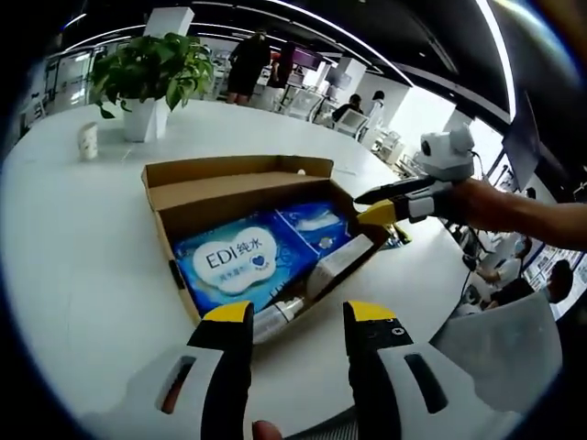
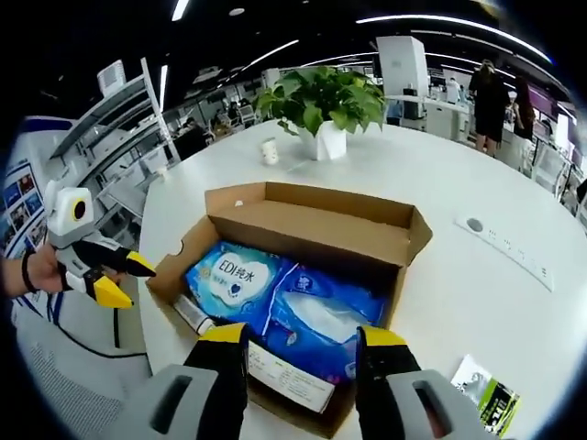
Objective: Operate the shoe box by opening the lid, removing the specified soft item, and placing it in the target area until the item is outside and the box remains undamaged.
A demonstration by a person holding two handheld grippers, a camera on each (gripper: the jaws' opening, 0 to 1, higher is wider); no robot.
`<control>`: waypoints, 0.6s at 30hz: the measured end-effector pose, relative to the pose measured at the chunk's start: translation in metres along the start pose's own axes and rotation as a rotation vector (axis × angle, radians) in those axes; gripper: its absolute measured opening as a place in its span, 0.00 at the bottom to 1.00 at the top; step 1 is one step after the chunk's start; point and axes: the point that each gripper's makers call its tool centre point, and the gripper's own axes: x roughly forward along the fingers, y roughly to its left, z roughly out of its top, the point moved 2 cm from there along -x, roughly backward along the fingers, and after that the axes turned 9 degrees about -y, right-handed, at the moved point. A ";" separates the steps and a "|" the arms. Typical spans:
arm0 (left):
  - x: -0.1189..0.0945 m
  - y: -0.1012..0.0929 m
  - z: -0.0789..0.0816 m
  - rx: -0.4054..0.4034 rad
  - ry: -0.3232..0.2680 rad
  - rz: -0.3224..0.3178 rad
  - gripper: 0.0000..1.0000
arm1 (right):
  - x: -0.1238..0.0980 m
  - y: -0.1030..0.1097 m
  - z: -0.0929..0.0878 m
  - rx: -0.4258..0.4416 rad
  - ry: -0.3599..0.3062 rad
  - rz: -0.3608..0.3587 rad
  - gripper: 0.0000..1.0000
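The box (image 1: 240, 188) sits open on the white worktop (image 1: 83, 266), its lid folded back and standing up along the far side. Inside lie two blue soft packs side by side: a bigger one (image 1: 240, 261) with a white label and a smaller one (image 1: 316, 223) next to it. A tube (image 1: 280, 316) and a flat white item (image 1: 341, 259) lie along the box's near edge.

The left tongs (image 1: 298, 316) hover just short of the box, jaws spread and empty. The right tongs (image 1: 367, 206) reach in from the right, near the box's corner beside the smaller pack, jaws parted and holding nothing. Seen from the right gripper view, the right tongs (image 2: 298, 344) hang over the near rim of the box (image 2: 312, 220), above the packs (image 2: 303, 307), and the left tongs (image 2: 124, 278) sit off to the left, beside the box, also spread.

Farther back on the worktop stand a potted plant (image 2: 323, 101) and a paper cup (image 2: 269, 150). A small green-and-black packet (image 2: 481, 385) lies on the worktop right of the box.
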 end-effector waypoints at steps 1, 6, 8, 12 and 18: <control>0.000 0.000 0.000 -0.001 0.000 0.001 0.40 | 0.002 -0.001 0.001 -0.008 0.006 0.004 0.45; 0.000 0.004 -0.004 -0.010 0.006 0.006 0.40 | 0.011 -0.003 0.000 -0.027 0.026 0.022 0.46; 0.000 0.004 -0.006 -0.013 0.010 0.007 0.40 | 0.015 -0.004 -0.002 -0.044 0.041 0.026 0.47; 0.000 0.005 -0.007 -0.015 0.012 0.008 0.39 | 0.021 -0.006 -0.003 -0.084 0.062 0.038 0.49; 0.001 0.007 -0.007 -0.020 0.013 0.014 0.39 | 0.032 -0.009 -0.002 -0.175 0.100 0.056 0.51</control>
